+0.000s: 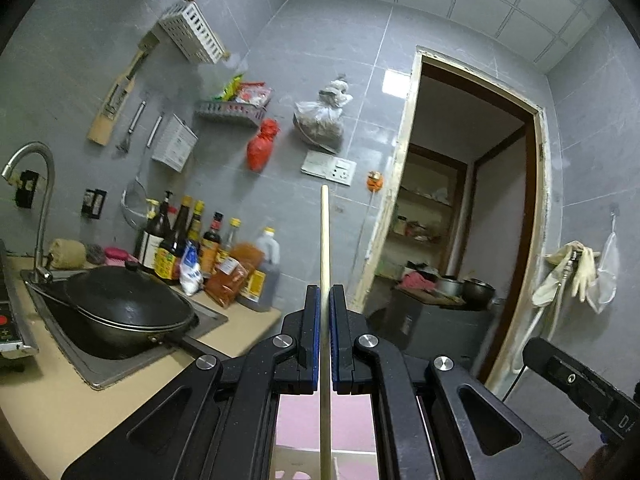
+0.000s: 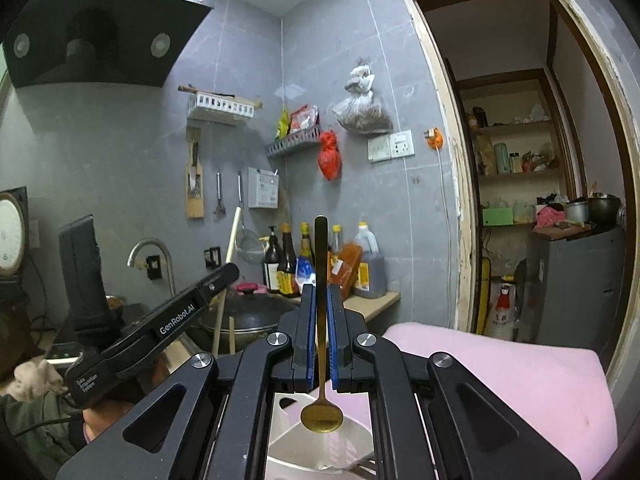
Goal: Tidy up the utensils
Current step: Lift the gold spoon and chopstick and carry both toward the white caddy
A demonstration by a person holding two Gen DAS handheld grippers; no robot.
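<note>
We held a pale wooden chopstick [image 1: 325, 264] clamped upright between the blue pads of our left gripper [image 1: 325, 300], its jaws drawn tight on the stick, which ran from the bottom edge of the left wrist view up toward twelve o'clock and ended against the grey tiled wall [image 1: 288, 80]. At nine o'clock from that gripper a black wok [image 1: 128, 312] sat in the steel sink [image 1: 96, 372] under a curved tap [image 1: 36, 184], and a row of sauce bottles [image 1: 200, 248] stood on the beige counter [image 1: 60, 408] at about ten o'clock. At three o'clock an open doorway [image 1: 472, 208] showed a back room with shelves.

Our right gripper [image 2: 321, 304] was pinched just as firmly on the handle of a gold-coloured spoon [image 2: 321, 412], handle end pointing to twelve o'clock and the bowl hanging at six o'clock, below the fingers. Under the bowl we saw a white plastic utensil holder [image 2: 320, 452], whose inner divider showed; the spoon appeared to hang above it, though we could not tell whether they touched. A pink surface [image 2: 500, 380] spread at four o'clock of the holder. At eight o'clock in the right wrist view our left gripper's black body appeared with its chopstick beside the wok, and a black range hood [image 2: 100, 40] hung at ten o'clock.
</note>
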